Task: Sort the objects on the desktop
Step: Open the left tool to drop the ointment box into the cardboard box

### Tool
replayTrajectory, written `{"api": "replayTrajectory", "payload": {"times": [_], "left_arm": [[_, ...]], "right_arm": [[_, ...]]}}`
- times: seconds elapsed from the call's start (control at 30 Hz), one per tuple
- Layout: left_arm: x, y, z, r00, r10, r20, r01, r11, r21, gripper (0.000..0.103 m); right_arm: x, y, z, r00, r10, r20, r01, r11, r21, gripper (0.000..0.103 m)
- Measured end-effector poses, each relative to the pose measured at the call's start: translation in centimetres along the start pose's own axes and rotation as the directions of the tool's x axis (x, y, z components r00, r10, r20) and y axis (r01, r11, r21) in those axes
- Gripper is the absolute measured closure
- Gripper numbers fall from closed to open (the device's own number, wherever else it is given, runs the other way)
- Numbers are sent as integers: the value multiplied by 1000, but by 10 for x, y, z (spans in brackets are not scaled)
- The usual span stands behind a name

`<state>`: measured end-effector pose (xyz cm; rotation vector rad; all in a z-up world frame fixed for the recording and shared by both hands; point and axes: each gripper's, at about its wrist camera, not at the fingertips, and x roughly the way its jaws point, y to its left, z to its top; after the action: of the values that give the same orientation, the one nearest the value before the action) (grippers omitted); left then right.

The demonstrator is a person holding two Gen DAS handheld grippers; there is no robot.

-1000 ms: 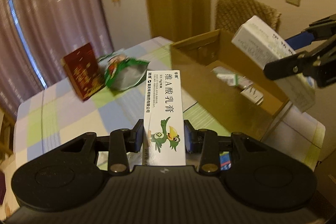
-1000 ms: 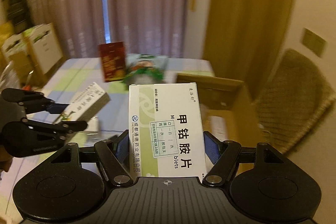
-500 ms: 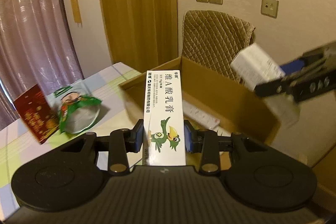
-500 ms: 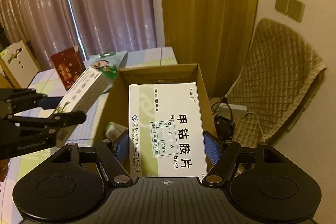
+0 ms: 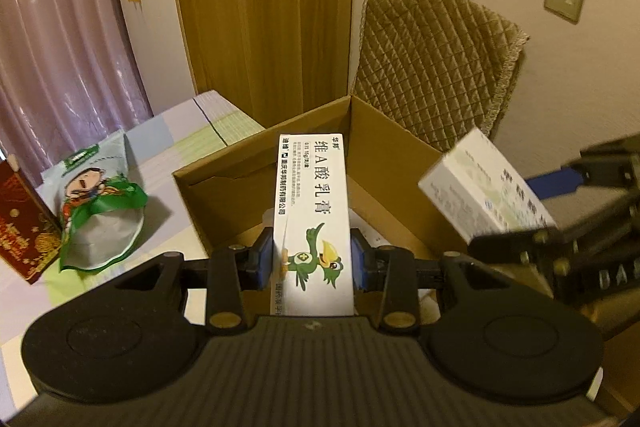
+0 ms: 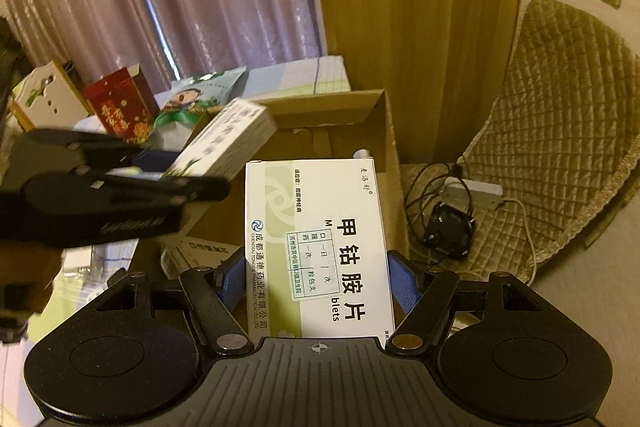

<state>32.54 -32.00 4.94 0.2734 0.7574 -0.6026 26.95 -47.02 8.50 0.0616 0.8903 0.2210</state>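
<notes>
The left gripper pinched a narrow ointment box by its long sides, at the frame's centre over the open cardboard carton. The right gripper clamped a wider tablet box likewise, above the same carton. Both looked light, thin-walled and crushable, so grips near the stiffer edges seemed safest.

Both wrist views — cardboard box shared
</notes>
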Motion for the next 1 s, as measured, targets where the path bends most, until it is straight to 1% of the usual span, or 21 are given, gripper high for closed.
{"api": "replayTrajectory", "payload": {"times": [0.17, 0.5, 0.7, 1.0], "left_arm": [[21, 4, 7, 1000, 0, -31, 0, 1000, 3, 70], [43, 14, 0, 997, -10, -73, 9, 1000, -22, 70], [41, 20, -1, 997, -6, -71, 4, 1000, -26, 70], [23, 29, 3, 999, 23, -30, -24, 999, -34, 70]], "right_arm": [[10, 4, -2, 1000, 6, -21, -6, 1000, -10, 32], [35, 8, 5, 999, -21, -49, 20, 1000, -22, 32], [42, 11, 7, 998, -37, -59, 35, 999, -32, 32], [54, 19, 9, 996, -40, -80, 35, 998, -54, 32]]}}
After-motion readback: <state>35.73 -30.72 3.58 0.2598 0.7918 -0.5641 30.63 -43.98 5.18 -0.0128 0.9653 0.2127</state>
